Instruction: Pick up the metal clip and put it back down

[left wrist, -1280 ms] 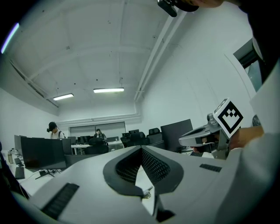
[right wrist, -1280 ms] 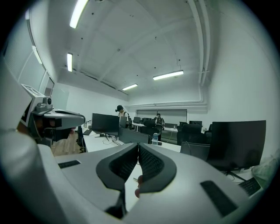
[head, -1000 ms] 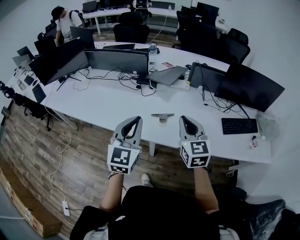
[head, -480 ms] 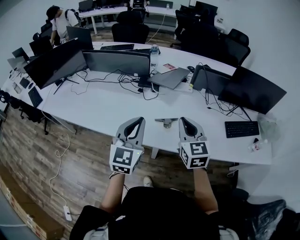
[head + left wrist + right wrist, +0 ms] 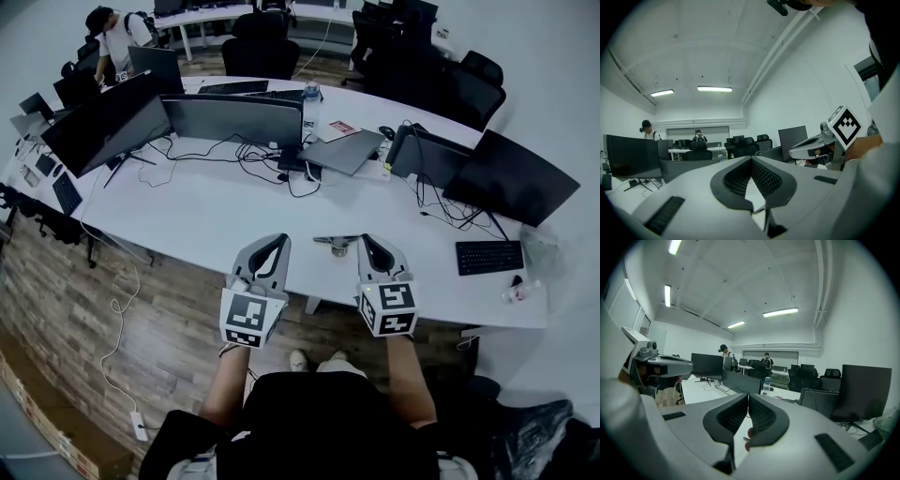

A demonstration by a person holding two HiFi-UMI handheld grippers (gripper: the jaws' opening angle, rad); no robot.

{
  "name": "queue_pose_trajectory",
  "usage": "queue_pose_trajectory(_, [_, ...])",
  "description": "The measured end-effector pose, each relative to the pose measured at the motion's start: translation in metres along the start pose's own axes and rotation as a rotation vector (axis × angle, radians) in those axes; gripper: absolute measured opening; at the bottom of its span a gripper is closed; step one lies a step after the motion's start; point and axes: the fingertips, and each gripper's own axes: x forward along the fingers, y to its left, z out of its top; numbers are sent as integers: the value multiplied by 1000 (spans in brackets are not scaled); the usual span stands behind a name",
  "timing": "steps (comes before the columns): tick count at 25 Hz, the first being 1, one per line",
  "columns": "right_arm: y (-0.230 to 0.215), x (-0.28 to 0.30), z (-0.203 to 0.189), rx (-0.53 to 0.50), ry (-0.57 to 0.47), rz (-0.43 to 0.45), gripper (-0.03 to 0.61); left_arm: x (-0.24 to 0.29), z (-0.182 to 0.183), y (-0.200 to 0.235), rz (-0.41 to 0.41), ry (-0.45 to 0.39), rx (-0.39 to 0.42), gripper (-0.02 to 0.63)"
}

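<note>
Left gripper [image 5: 275,240] lower centre, jaws clenched together, right gripper [image 5: 367,240] alongside, clenched too, metal clip [image 5: 335,243] on white table [image 5: 211,211], mid-frame, just left of the right tips

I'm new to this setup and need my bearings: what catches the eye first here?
Two marker cubes dominate the lower middle of the head view, one on the left hand-held gripper and one on the right hand-held gripper, both shut and empty, pointing at a long white table. Between their tips, near the table's front edge, lies a metal clip. Dark monitors stand along the table.
</note>
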Motion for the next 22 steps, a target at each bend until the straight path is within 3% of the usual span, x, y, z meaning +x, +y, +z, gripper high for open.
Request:
queue_pose_trajectory(13, [-32, 42, -31, 37, 64, 4, 26, 52, -33, -3, -29, 89, 2, 9])
queue_pose_trajectory(22, [-43, 72, -59, 48, 133, 51, 26, 83, -65, 1, -18, 161, -39, 9])
